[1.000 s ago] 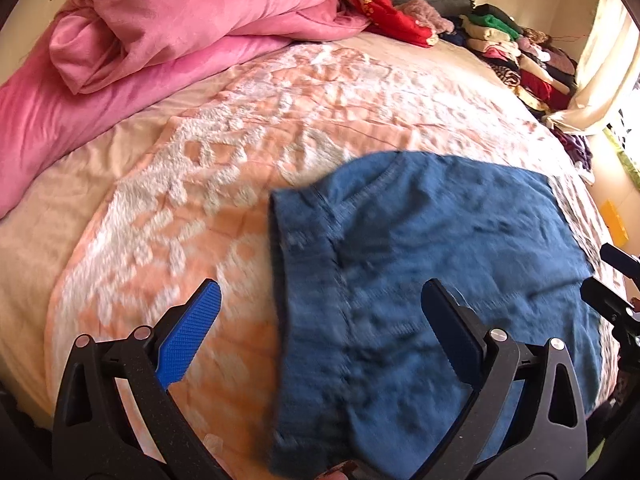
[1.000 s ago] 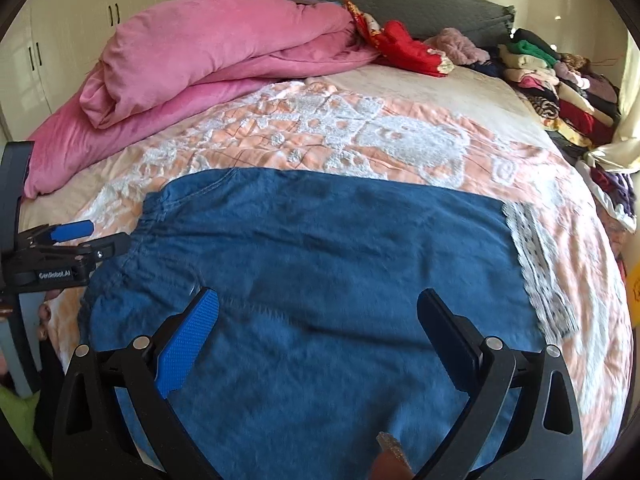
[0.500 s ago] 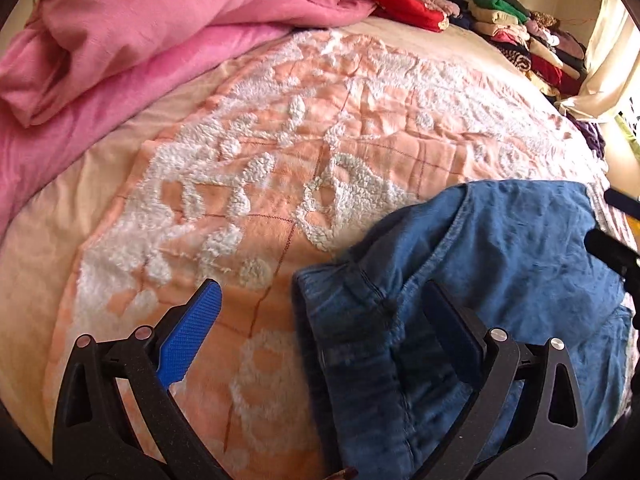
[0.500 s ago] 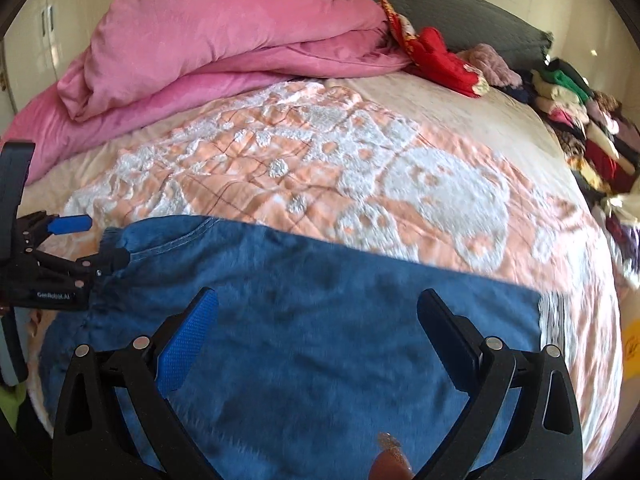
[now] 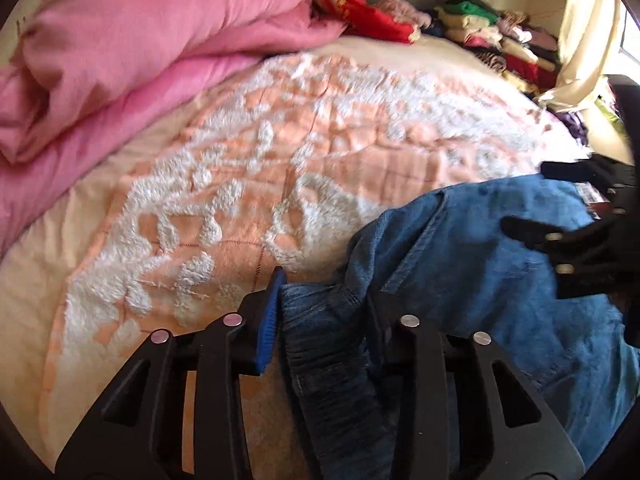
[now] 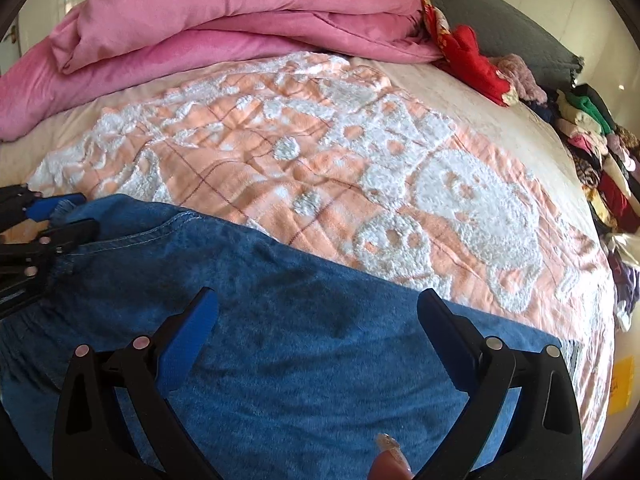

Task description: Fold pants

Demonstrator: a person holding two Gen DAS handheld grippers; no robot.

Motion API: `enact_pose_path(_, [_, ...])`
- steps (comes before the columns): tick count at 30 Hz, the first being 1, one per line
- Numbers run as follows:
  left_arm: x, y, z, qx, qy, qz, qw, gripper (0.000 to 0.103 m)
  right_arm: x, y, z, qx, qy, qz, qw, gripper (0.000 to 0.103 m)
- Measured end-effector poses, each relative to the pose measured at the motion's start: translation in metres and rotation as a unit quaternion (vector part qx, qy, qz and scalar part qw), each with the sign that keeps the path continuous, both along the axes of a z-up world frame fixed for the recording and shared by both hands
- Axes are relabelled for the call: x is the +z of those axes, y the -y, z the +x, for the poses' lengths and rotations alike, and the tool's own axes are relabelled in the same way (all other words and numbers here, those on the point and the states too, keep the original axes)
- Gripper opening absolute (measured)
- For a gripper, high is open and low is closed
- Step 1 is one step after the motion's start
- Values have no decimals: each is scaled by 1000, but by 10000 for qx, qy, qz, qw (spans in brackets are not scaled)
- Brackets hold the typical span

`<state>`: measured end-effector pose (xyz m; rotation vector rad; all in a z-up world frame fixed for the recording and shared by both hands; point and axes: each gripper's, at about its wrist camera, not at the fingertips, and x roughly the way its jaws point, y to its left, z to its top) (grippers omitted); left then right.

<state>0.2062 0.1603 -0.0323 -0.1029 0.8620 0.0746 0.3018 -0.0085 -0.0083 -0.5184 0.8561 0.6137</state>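
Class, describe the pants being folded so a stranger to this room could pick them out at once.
Start at the bed's peach-and-white blanket. On its near edge lie the pants, their waistband pinched in the left gripper. They are the only blue denim; the neighbouring pink duvet and the clothes stack are not.

The pants [image 6: 304, 340] are blue denim, spread flat and wide across the near part of the bed [image 6: 320, 168], their far edge running in a slanting line over the peach-and-white cover. At the left end the gathered, elastic-looking waistband [image 5: 320, 332] is bunched and lifted into a ridge of folds, with a stitched seam running along it. The rest of the cloth lies smooth, with darker mottled patches.
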Motion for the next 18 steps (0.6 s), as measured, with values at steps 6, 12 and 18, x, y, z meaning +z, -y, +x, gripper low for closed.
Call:
enact_pose_path(6, [25,14,-30,-193,466,0,9987,27,2,-9,-8,460,267,-204,9984,99])
enact_pose_path(12, [34,24,-49,-329,680,4,9971,27,7,-20,-18,941,493,-303,9939,98])
enact_pose_path(18, [28,23,-58,-325,697,-22,9970,27,6,-21,-29,1326,161,-73,9910,47])
